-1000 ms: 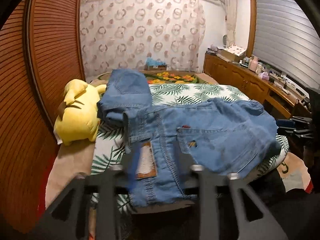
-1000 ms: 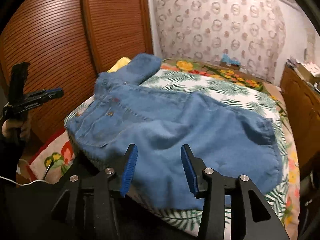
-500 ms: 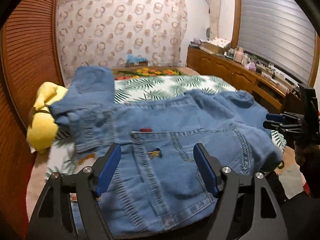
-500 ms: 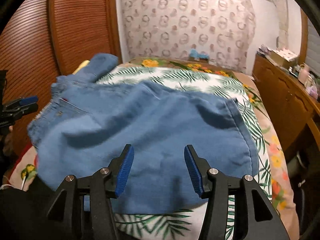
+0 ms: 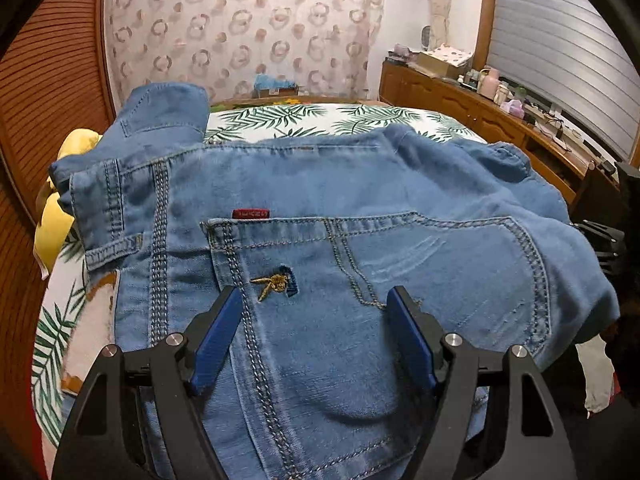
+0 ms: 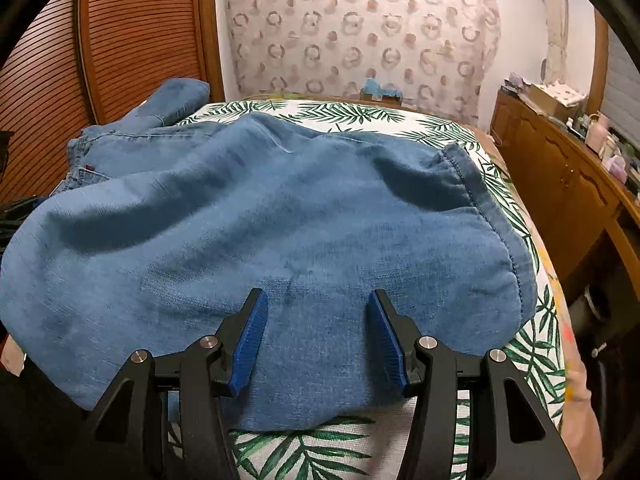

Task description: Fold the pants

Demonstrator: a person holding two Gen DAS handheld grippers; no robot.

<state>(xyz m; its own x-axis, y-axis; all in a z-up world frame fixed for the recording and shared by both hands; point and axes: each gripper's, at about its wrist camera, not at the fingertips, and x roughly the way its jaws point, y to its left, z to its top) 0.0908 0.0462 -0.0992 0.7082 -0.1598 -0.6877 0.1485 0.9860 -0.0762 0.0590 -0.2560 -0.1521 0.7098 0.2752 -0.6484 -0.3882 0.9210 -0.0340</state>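
Across a bed (image 6: 420, 128) with a palm-leaf sheet, blue denim pants (image 5: 360, 240) are spread in soft rumpled folds, stitched back pocket uppermost. Beside them a yellow plush toy (image 5: 52, 216) is partly hidden. Left gripper (image 5: 314, 300) and right gripper (image 6: 314, 300) are held above the cloth, jaws released, grasping nothing.

pants (image 5: 320, 208) spread across the bed (image 5: 280, 118), waist end toward 9 o'clock in the left wrist view, one leg folded back toward 11. Plush toy (image 5: 54, 216) at 9, part under the waistband. Left claw (image 5: 314, 312) over the back pocket (image 5: 380, 264); right claw (image 6: 314, 316) over the leg end at the bed's near edge. Sideboard (image 6: 560, 184) along the wall at 3, box (image 5: 276, 87) beyond the bed at 12.
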